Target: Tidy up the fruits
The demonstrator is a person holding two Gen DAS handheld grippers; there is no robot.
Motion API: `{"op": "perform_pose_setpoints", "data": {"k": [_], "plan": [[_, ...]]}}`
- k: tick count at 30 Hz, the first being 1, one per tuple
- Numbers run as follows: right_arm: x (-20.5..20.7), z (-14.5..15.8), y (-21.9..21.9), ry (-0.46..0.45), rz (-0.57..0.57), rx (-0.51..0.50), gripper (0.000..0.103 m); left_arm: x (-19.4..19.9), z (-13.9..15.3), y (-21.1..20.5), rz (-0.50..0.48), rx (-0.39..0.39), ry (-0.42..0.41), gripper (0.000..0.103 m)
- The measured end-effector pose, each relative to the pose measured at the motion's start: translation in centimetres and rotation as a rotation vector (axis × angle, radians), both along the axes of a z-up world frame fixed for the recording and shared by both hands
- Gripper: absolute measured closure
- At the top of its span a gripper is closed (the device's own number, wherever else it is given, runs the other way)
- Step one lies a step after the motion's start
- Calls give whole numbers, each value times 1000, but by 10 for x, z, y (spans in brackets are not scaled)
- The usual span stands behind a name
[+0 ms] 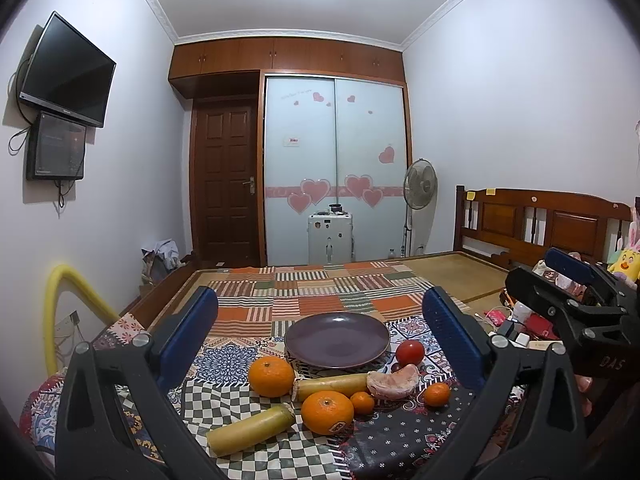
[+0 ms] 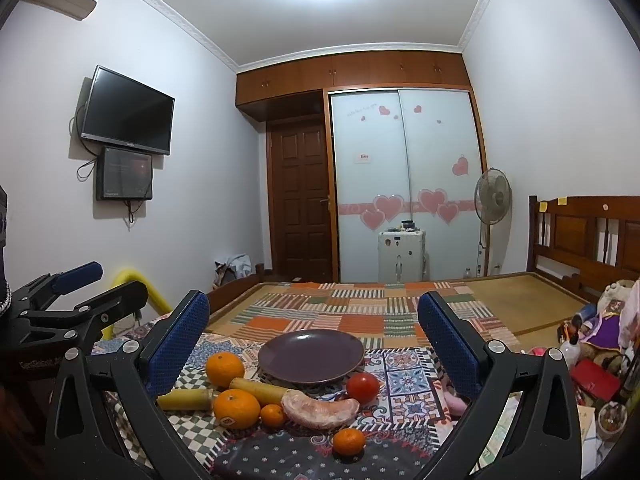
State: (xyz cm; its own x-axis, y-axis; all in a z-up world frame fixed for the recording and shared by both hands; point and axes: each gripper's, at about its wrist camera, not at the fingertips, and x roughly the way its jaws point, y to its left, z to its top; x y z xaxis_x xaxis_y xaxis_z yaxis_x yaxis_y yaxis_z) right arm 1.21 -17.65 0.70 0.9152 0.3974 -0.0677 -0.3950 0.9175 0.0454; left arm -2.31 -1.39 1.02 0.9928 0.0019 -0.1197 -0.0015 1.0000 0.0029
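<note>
The fruits lie on a patterned cloth [image 1: 224, 360] spread over the bed, low in the frame of both views and just ahead of the two grippers. The left gripper [image 1: 320, 340] hangs spread wide with nothing between its blue pads, and the fruit pile shows in the gap between them. The right gripper [image 2: 312, 340] is likewise released and holds nothing.

In the left wrist view a large orange [image 1: 271, 376] sits left of the plate, a second orange with a sticker [image 1: 327, 412] lies nearer the lens, and a small orange [image 1: 362, 403] is just beside it. Two yellow sticks lie there: one [image 1: 250, 429] at lower left, the other [image 1: 332, 385] touching a peeled pomelo piece [image 1: 392, 383]. A tomato [image 1: 410, 353] sits at the plate's right edge and another small orange [image 1: 437, 394] at right.

The left view shows the right gripper at the right edge; the right view shows the left gripper at the left edge.

The purple plate [image 1: 337, 340] behind the fruit carries nothing.
</note>
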Motion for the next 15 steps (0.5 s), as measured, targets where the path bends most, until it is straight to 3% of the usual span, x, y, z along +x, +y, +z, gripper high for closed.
{"op": "perform_pose_setpoints", "data": {"k": [15], "plan": [[-1,-1,1,2,3,0,0,2,-2,2,2,-13,3,0]]}}
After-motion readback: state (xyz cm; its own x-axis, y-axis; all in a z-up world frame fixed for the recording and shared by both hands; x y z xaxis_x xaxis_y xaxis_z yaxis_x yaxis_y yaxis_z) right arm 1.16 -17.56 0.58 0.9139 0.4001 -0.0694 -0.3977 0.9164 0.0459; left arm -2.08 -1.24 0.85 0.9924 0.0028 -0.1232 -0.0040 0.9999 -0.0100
